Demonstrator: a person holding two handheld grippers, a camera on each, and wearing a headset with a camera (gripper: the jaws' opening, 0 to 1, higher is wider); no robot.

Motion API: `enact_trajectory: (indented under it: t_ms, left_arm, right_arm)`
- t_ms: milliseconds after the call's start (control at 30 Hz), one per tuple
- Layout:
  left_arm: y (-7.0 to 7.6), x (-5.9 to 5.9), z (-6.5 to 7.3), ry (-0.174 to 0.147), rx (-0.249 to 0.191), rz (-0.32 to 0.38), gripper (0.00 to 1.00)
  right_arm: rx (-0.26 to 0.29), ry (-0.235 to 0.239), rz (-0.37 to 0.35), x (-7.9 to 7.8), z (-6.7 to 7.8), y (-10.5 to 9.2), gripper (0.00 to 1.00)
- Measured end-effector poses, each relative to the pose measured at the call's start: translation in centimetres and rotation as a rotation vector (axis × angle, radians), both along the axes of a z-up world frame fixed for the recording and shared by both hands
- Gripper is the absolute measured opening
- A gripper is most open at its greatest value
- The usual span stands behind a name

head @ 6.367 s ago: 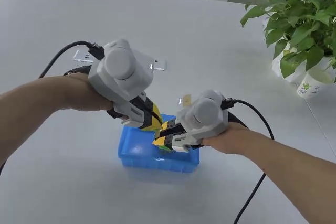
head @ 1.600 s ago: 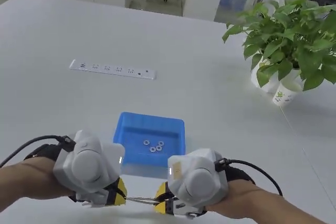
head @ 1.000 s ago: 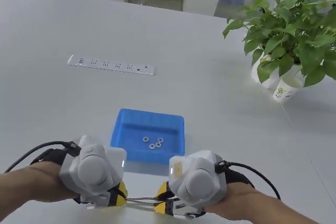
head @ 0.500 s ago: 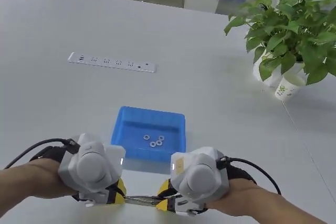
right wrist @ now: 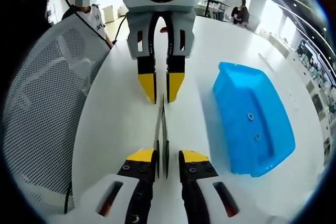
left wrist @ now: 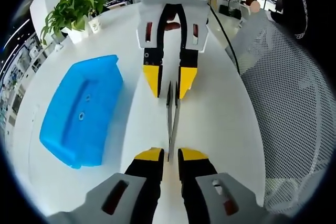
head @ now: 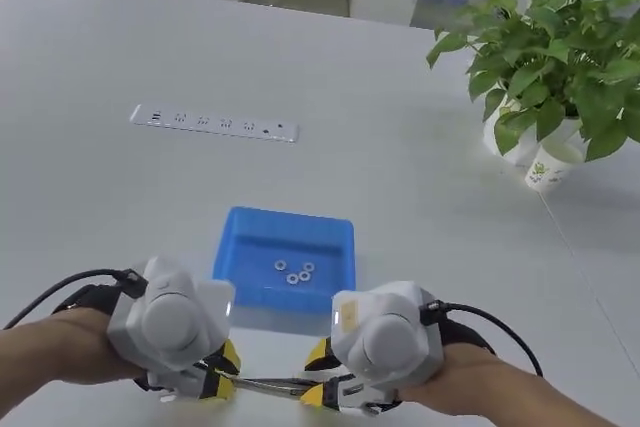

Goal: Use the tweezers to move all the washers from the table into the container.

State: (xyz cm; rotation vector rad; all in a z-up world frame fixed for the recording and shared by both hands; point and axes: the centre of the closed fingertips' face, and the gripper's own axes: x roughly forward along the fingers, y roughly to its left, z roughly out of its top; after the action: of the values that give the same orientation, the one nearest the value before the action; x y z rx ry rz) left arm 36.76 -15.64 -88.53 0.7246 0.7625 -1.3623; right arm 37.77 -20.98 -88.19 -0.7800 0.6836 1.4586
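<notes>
Near the front edge of the surface, the left gripper (head: 222,379) and right gripper (head: 318,379) are facing each other, and the tweezers (head: 270,384) are spanning the gap between them. Each pair of jaws is standing narrow, closing on one end of the tweezers. Just beyond them, the blue container (head: 285,215) is sitting with four washers (head: 293,273) lying clustered inside it.

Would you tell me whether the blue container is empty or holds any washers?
Not empty: several washers lie on the floor of the blue container.
</notes>
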Motion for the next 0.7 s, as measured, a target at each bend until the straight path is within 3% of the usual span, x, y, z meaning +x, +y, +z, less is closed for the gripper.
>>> enact_trajectory:
  t_ms: [133, 300, 600, 700]
  left_arm:
    - [0.1, 0.2, 1.2, 0.021, -0.053, 0.063, 0.20]
    - [0.5, 0.6, 3.3, 0.023, -0.120, 0.132, 0.27]
    - [1.9, 2.1, 6.2, -0.024, -0.213, 0.263, 0.40]
    - [2.3, 2.4, 6.6, -0.038, -0.221, 0.291, 0.46]
  right_arm:
    - [0.021, -0.025, -0.032, 0.6, 1.1, -0.2, 0.24]
    - [0.085, -0.045, -0.121, 1.6, 3.1, -0.8, 0.32]
    - [0.167, -0.040, -0.316, 3.2, 5.2, -3.4, 0.48]
    - [0.194, -0.030, -0.367, 3.6, 5.6, -4.0, 0.52]
